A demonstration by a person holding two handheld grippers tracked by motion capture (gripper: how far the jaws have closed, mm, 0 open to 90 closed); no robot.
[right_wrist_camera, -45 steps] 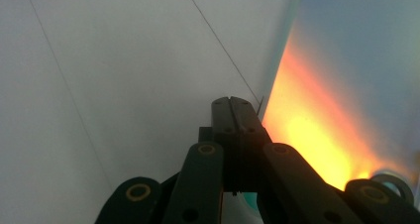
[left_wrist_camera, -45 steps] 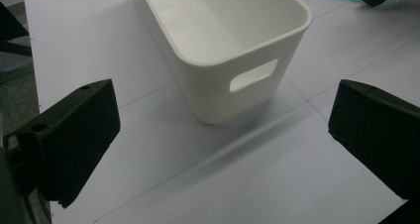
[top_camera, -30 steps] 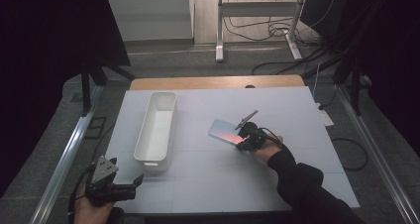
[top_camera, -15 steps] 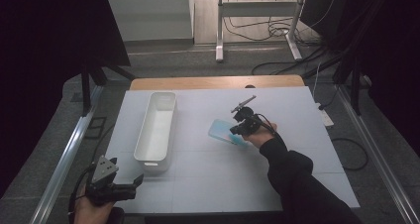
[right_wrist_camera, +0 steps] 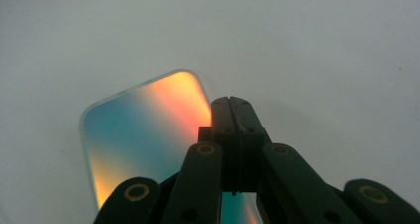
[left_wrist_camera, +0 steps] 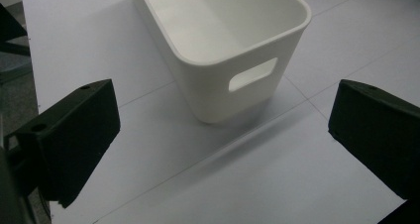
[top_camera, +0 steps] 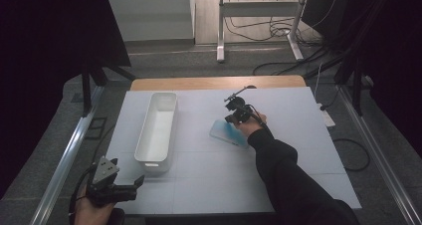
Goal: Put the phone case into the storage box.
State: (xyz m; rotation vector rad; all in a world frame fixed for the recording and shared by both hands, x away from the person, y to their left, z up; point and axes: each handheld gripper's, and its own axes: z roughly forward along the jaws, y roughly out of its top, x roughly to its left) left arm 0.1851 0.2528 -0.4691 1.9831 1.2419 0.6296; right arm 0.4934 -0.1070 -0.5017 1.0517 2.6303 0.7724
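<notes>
On the table (top_camera: 298,175), right tool (right_wrist_camera: 231,101) pinches an unmarked iridescent card (right_wrist_camera: 138,135).

The bin (top_camera: 157,130) stands on the table (top_camera: 298,110) just ahead of the left gripper (top_camera: 132,186), its short end toward that gripper. The plate (top_camera: 226,133) sits under and just left of the right gripper (top_camera: 231,116), well right of the bin.

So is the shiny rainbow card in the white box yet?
Not yet. The long white plastic bin sits empty. The right tool is shut on the iridescent rounded plastic card, just right of the bin. Getting it inside is probably left. The left tool waits open.
</notes>
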